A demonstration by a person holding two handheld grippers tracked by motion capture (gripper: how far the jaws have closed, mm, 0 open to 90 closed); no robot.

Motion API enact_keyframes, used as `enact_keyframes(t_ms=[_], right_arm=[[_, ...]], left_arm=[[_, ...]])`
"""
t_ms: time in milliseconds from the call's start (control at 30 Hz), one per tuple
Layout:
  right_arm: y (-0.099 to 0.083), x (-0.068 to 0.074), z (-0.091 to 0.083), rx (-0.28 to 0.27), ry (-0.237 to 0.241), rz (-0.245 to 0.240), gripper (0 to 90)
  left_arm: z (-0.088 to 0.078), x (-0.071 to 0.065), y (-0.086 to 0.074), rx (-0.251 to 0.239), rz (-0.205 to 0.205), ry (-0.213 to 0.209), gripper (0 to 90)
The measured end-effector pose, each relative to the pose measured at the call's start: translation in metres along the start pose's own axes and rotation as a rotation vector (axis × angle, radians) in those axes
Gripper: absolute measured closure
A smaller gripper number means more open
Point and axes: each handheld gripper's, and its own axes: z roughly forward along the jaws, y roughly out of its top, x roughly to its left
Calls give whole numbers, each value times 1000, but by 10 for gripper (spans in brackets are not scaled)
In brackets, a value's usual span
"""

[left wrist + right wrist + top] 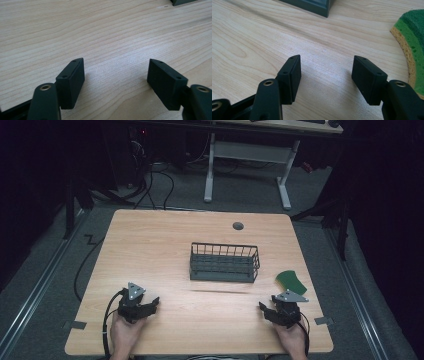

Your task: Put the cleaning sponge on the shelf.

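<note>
Sponge, green-topped with a curved edge, lies at the table's right edge, at one o'clock from the right gripper; a wire basket stands mid-table, and the left gripper rests near the front edge. Left gripper view: jaws gape over bare wood. Right gripper view: jaws apart, empty; sponge shows its yellow underside at two o'clock, basket base at twelve.
</note>
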Motion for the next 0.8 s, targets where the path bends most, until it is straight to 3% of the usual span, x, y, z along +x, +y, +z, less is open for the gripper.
enact_keyframes(t_ms=[367, 433, 800], right_arm=[[0, 0, 0, 1, 1, 4, 410], [0, 0, 0, 2, 2, 3, 409], [6, -1, 2, -25, 23, 20, 466]], left_arm=[[1, -1, 1, 0, -8, 12, 296], [0, -1, 1, 2, -18, 23, 340], [4, -8, 10, 4, -20, -15, 356]])
